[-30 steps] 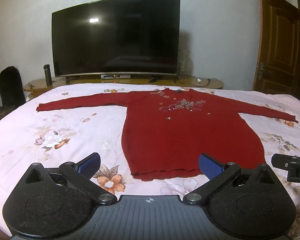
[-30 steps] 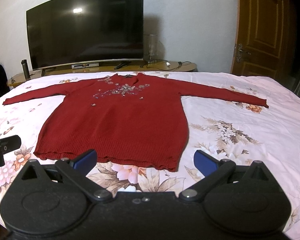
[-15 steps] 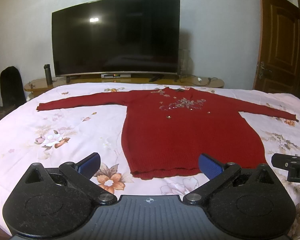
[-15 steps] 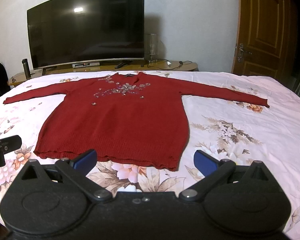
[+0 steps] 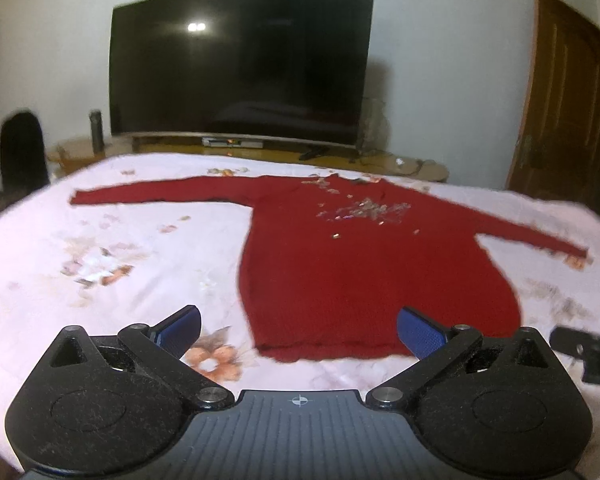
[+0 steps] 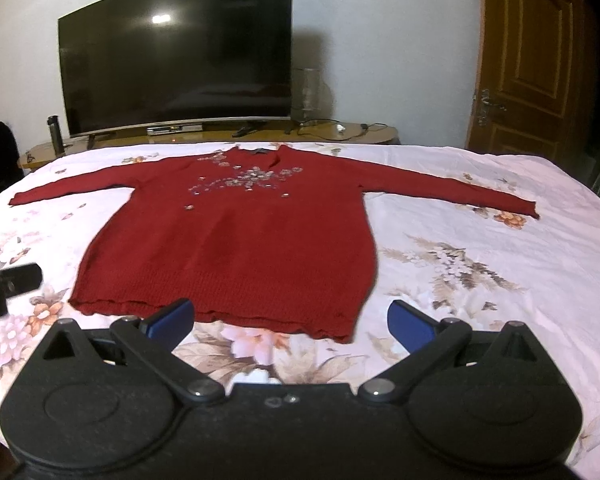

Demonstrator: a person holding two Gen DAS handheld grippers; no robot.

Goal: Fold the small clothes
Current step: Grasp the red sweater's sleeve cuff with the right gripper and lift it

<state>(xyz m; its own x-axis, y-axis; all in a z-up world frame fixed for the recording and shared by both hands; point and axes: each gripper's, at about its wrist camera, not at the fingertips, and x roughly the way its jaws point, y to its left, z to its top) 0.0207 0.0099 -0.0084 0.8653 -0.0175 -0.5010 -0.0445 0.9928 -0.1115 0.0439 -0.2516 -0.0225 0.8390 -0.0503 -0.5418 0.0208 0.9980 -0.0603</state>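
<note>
Left gripper (image 5: 299, 328), lower centre of the left wrist view: blue-padded fingers (image 5: 180, 329) spread wide, holding nothing, poised above the near edge of the bed. Its tip also enters the right wrist view at the left edge (image 6: 8, 286). Right gripper (image 6: 291, 322), lower centre of the right wrist view: fingers (image 6: 410, 326) likewise parted and empty; part of it shows at the lower right edge of the left wrist view (image 5: 588, 350). Red sweater (image 6: 236, 236), centre of both views: laid flat and face up on the floral bedsheet (image 6: 480, 272), both sleeves stretched outward, pale decoration across the chest, hem just beyond the fingertips, untouched by either gripper. In the left wrist view the sweater (image 5: 364, 264) lies right of centre and is motion-blurred. Background, upper half: curved television (image 6: 176, 64) on a wooden stand (image 6: 352, 134), a dark bottle (image 6: 55, 130) at the stand's left end, and a brown door (image 6: 528, 60) at upper right.
</note>
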